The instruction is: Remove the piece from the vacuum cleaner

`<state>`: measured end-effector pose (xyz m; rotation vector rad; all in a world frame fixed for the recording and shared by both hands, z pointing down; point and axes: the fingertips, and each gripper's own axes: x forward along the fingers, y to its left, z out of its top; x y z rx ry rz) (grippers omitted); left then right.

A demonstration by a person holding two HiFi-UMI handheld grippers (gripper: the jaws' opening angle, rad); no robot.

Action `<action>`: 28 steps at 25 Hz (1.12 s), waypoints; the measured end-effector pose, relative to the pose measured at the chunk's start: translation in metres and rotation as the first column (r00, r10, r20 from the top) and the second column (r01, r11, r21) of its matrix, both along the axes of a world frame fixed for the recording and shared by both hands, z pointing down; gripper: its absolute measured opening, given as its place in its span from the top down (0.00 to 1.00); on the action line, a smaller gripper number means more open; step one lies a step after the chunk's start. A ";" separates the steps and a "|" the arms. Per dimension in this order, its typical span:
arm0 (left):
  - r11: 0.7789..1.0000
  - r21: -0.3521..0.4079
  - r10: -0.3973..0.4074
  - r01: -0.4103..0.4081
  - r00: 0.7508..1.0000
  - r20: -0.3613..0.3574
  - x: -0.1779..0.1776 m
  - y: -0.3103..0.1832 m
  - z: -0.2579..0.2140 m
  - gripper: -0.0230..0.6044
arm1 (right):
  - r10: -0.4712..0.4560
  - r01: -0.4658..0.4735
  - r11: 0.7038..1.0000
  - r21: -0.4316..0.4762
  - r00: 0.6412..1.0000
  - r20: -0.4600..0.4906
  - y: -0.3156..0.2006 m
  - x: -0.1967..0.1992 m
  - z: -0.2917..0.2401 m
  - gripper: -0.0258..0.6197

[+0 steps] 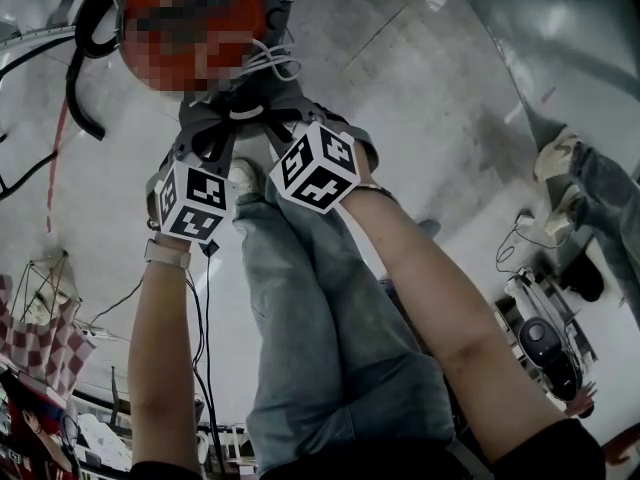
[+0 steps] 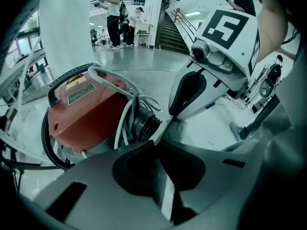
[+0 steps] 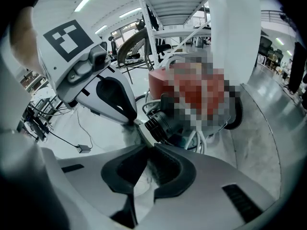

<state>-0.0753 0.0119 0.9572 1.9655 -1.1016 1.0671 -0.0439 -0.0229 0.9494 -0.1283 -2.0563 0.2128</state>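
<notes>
- Left gripper [image 2: 160, 135]: jaws pressed together, nothing held. Right gripper [image 3: 146, 140]: same, tips closed and empty.
- The black ribbed fitting [image 2: 145, 124] on the red vacuum cleaner [image 2: 84, 114] sits just ahead of both tips. It is slightly left of the left jaws and slightly right of the right jaws.
- Its axis points out toward the tips. We judge both grippers about equally near.

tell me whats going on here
A person holds a gripper in each hand over a red vacuum cleaner on the floor. The left gripper and the right gripper both have their jaws together and empty, tips side by side close to the black ribbed connector on the vacuum's side. That piece is not yet off.
</notes>
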 end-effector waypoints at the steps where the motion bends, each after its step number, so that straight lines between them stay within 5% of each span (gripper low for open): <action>1: 1.000 -0.003 -0.011 0.010 1.000 -0.004 0.001 0.000 0.000 0.88 | -0.001 0.001 1.000 0.002 1.000 0.000 0.000 0.000 0.000 0.86; 13: 0.998 -0.036 -0.046 0.045 0.998 -0.031 0.008 0.006 -0.002 0.88 | -0.003 0.003 1.000 0.018 1.000 -0.001 0.000 0.005 -0.002 0.85; 28: 0.997 -0.073 0.002 -0.006 0.999 -0.045 0.019 0.021 -0.010 0.88 | 0.062 -0.061 0.998 0.032 0.998 -0.015 0.018 0.019 -0.011 0.85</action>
